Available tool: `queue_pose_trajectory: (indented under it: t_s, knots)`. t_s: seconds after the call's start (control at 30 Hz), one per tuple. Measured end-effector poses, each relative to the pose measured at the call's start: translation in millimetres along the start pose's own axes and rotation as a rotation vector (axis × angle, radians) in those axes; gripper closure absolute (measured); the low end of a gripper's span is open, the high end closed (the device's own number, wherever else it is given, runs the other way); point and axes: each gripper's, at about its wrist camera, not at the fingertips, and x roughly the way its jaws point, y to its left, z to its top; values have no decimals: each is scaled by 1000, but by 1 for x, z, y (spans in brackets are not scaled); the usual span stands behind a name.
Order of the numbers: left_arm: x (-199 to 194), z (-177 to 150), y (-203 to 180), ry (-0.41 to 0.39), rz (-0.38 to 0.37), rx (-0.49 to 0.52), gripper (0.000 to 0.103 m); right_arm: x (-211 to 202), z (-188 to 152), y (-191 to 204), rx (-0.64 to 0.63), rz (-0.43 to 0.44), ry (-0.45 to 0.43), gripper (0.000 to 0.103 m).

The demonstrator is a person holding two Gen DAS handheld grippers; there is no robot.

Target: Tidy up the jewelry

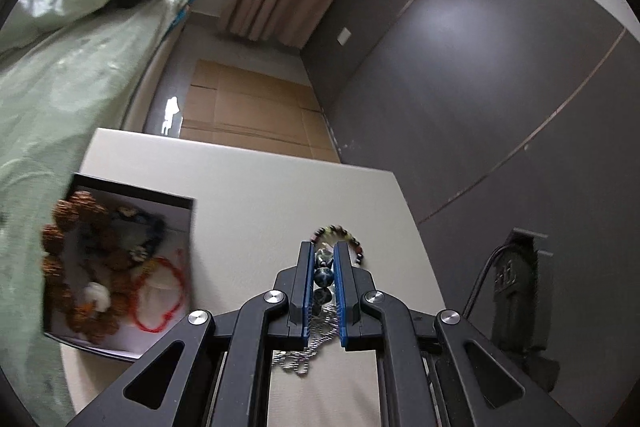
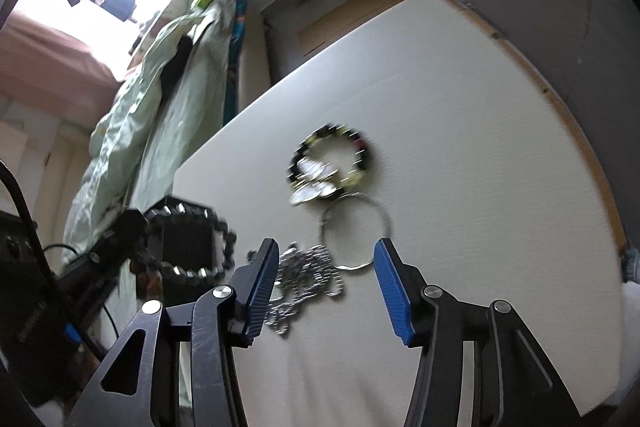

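My left gripper (image 1: 323,251) is shut on a dark bead bracelet (image 1: 323,277); the right wrist view shows it (image 2: 200,251) hanging from that gripper above the table's left edge. The black jewelry box (image 1: 184,205) at left holds a brown bead bracelet (image 1: 60,239), a dark bracelet and a red cord (image 1: 160,291). A silver ball chain (image 2: 308,275), a thin silver ring (image 2: 354,235) and a black-and-yellow bead bracelet (image 2: 332,159) with shiny discs lie on the white table (image 2: 460,147). My right gripper (image 2: 326,251) is open over the chain and ring.
A bed with green bedding (image 1: 60,87) runs along the table's left side. A grey wall (image 1: 480,67) borders the right. A black power strip with cable (image 1: 516,287) sits by the table's right edge. Cardboard (image 1: 248,111) covers the floor beyond.
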Motion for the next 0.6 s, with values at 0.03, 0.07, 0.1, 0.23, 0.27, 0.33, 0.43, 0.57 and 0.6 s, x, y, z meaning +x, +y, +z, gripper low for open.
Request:
queue_pose_trajectory:
  t_s: [0.03,0.07,0.1,0.23,0.27,0.33,0.43,0.57,0.6]
  knots:
    - [-3,0,3,-6,4,-6,94,4,-1,4,-10,3,7,52]
    - [-5,2,6,-11,7,-11,94,7,-1,7,-15,9,14,52]
    - [-6,3,8,-16,9,-16,93,10,-2,10,-16,17,21,54]
    - [-19,6,18,-41,12,-30,93,24,-5,17,-3,41,62,57]
    - [-22,6,21,-46,12,-32,93,28,-6,18,7,47,76,58]
    - [-28,7,26,-55,9,-39,93,35,-9,21,12,43,92,58]
    - [-36,7,32,-68,9,-50,93,41,-10,28,5,8,85,59]
    - [-46,7,43,-89,15,-74,93,44,-7,36,-10,-35,63,59]
    - [-48,8,46,-94,15,-80,93,46,-6,41,-29,-63,53,59]
